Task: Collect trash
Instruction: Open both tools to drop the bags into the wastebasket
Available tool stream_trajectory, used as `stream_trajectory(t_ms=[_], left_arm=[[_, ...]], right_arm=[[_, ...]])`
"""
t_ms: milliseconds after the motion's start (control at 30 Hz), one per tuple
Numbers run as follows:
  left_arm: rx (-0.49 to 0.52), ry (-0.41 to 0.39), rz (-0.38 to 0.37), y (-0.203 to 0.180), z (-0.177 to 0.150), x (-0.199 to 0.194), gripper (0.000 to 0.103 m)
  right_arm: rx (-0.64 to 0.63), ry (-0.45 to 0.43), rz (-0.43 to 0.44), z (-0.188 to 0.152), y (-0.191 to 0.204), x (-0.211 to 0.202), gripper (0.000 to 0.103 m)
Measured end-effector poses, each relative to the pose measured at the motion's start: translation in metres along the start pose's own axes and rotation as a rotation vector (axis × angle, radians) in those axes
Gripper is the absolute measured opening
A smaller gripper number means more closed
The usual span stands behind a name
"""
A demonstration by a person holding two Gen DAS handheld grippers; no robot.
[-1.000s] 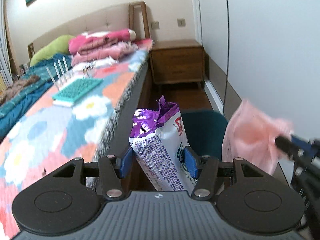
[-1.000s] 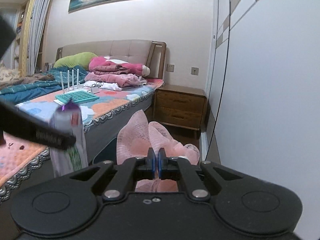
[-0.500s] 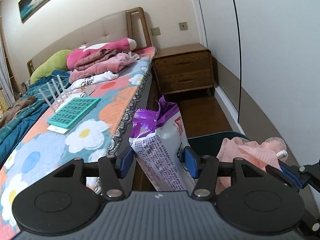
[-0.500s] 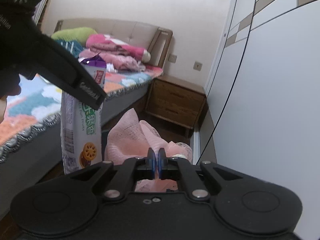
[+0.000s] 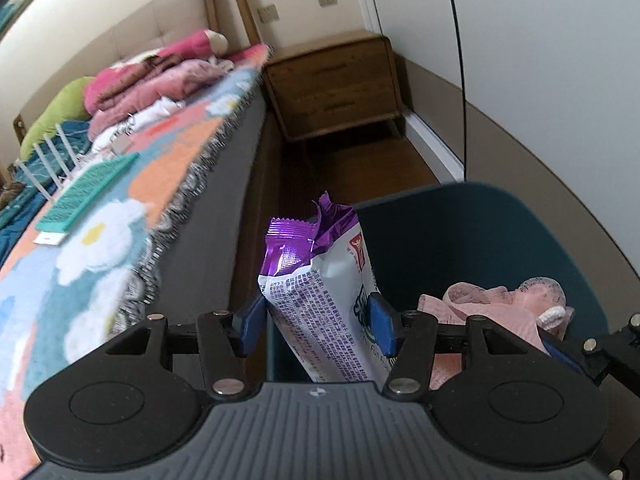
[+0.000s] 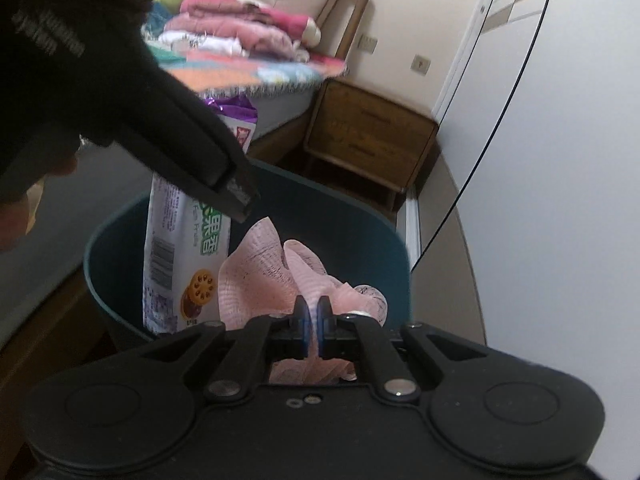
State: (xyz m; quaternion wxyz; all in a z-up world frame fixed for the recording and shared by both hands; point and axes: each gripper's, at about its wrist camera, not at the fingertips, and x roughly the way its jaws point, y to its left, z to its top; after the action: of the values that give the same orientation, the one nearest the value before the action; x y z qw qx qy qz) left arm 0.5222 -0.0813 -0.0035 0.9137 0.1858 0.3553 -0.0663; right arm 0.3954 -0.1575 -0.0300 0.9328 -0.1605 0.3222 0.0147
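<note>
My left gripper pinches biscuit packet, right gripper pinches pink cloth; packet maybe catches teal bin rim on release.

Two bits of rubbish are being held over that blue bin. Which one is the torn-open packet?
The white and purple biscuit packet, clamped in the left hand-held gripper; its purple top is ripped open. The other, in the right hand-held gripper, is crumpled pink tissue.

Home bedroom, bed with floral blanket, wooden nightstand, wardrobe doors
</note>
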Motion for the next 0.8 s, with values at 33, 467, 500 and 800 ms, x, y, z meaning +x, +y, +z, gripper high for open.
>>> stream_trajectory(t_ms=[33, 467, 500, 800], left_arm=[[0.006, 0.008, -0.006, -0.002, -0.001, 0.003, 0.055], [0.001, 0.091, -0.094, -0.013, -0.016, 0.023, 0.058], [-0.004, 0.093, -0.099, -0.014, -0.017, 0.022, 0.058], [-0.029, 0.079, -0.113, -0.015, -0.021, -0.002, 0.070]], right_arm=[[-0.002, 0.022, 0.006, -0.004, 0.003, 0.005, 0.005], [0.042, 0.036, 0.050, -0.009, 0.001, 0.001, 0.028], [0.041, 0.034, 0.051, -0.009, 0.001, -0.001, 0.029], [0.045, 0.009, 0.056, -0.004, -0.002, -0.018, 0.047]])
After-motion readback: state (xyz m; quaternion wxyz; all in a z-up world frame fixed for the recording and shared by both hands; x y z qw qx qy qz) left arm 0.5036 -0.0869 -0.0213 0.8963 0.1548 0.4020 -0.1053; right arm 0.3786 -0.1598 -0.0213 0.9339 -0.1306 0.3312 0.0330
